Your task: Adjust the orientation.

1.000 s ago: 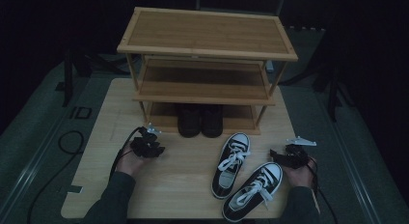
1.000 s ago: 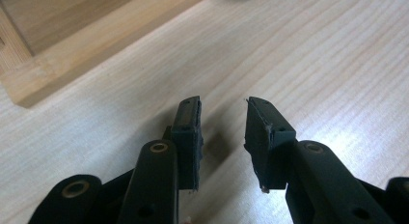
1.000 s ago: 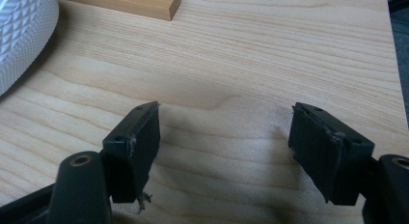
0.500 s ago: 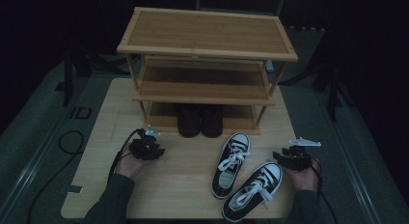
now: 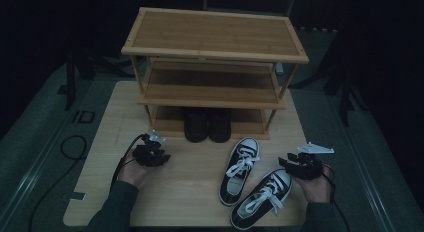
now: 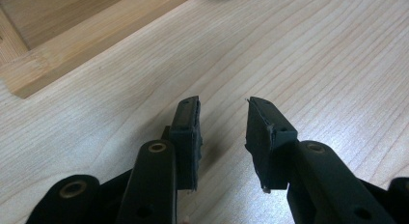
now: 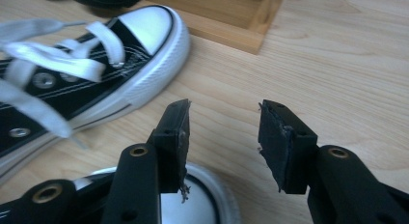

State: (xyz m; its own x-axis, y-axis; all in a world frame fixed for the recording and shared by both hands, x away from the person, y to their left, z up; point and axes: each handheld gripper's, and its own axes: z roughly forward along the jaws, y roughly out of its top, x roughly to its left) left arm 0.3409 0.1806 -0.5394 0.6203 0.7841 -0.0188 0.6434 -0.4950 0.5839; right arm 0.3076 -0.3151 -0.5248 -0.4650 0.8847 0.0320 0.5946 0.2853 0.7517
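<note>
A pale wooden tabletop (image 5: 195,187) carries a three-tier bamboo shoe rack (image 5: 215,67) at its far side, with a pair of dark shoes (image 5: 207,124) tucked on the lowest shelf; in the dim high view I would guess they are black or dark brown, but the colour is hard to tell. On the near right of the table lie two black canvas sneakers with white laces and white rubber toe caps: the far sneaker (image 5: 240,169) points its toe toward the rack, and the near sneaker (image 5: 262,197) lies just beside it on the right, angled toward the right. The right gripper (image 5: 286,163) is held in a hand (image 5: 316,184) at the right edge of the table, low over the toe of the near sneaker; in the right gripper view its jaws stand apart with a medium gap and nothing between them, the near sneaker's white toe cap (image 7: 202,204) just under the left jaw and the far sneaker's toe (image 7: 149,31) ahead to the left. The left gripper (image 5: 159,154) sits at the near left, well apart from both sneakers, over bare wood in front of the rack's left leg; its jaws show a narrower gap, also empty.
</note>
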